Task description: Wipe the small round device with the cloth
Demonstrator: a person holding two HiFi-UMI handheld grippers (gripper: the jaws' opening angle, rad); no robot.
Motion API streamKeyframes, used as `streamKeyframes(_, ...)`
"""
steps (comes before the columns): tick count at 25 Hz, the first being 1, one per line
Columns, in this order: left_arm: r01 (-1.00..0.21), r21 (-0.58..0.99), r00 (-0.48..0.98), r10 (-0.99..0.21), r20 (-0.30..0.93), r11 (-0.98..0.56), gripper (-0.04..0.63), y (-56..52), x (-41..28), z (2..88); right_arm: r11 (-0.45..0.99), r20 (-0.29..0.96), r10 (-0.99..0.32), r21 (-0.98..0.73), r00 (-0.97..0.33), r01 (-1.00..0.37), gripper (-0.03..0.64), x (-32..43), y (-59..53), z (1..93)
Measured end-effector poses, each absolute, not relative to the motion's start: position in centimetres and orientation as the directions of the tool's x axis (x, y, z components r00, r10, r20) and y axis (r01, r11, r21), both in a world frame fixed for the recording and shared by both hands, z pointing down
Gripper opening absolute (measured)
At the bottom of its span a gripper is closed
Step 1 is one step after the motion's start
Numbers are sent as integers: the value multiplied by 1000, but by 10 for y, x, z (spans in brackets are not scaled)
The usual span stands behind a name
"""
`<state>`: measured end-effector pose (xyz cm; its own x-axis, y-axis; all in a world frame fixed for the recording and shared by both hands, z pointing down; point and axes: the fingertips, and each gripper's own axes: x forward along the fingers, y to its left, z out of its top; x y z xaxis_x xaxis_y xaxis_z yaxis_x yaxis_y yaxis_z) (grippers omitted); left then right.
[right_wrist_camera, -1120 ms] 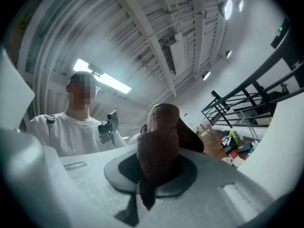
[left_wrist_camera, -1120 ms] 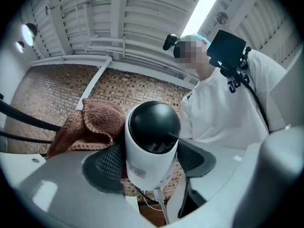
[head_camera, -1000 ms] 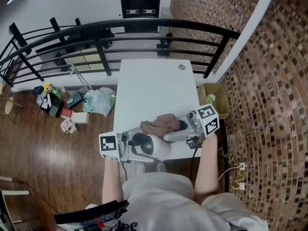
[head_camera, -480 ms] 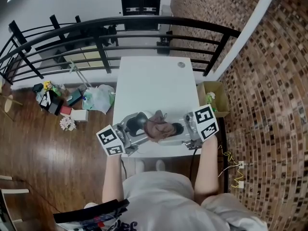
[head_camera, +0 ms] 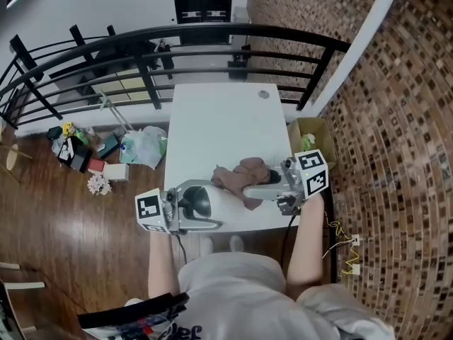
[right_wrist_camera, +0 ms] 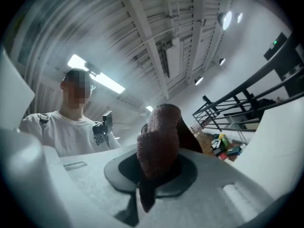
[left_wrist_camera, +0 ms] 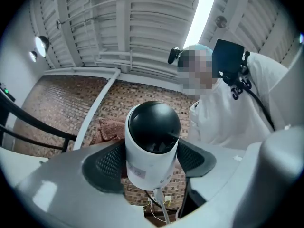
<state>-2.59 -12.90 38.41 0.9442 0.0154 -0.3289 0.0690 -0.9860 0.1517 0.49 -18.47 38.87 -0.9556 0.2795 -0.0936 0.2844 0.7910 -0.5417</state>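
White table (head_camera: pixel 219 119) seen from above, beside a black railing (head_camera: pixel 177 44). An open cardboard box (head_camera: pixel 320 129) on the floor at its right held pale and green items too small to identify. Over the table's near edge, the left gripper (head_camera: pixel 204 207) reached rightward, its pads clamped on both sides of the small round device (head_camera: pixel 225 205), white with a black dome. Facing it, the right gripper (head_camera: pixel 263 188) reached leftward, jaws pinched on the brown cloth (head_camera: pixel 244 174). The cloth's bunched end hung against the device's white end. Both forearms extended forward from the person's body.
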Motion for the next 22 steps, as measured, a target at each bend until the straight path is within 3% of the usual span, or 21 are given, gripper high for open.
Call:
streamKeyframes(5, 151, 112, 931, 103, -352, -982, 364, -117, -25, 375, 708, -219, 394, -546, -892, 447, 26, -11, -171, 388)
streamKeyframes(9, 114, 122, 936, 65, -346, -986, 364, -122, -28, 378, 686, -227, 374, -585, -899, 433, 26, -14, -175, 389)
streamKeyframes(13, -101, 216, 952, -157, -263, -971, 364, -164, -31, 396, 740, -182, 388, -522, -904, 423, 25, -5, -170, 375)
streamKeyframes(16, -264, 270, 937, -313, -155, -926, 364, -194, -39, 409, 795, -25, 404, -484, -914, 365, 25, -21, -160, 388)
streamKeyframes(22, -331, 292, 912, -384, -146, -897, 365, -207, -50, 409, 798, -10, 378, -504, -926, 331, 25, -36, -159, 392)
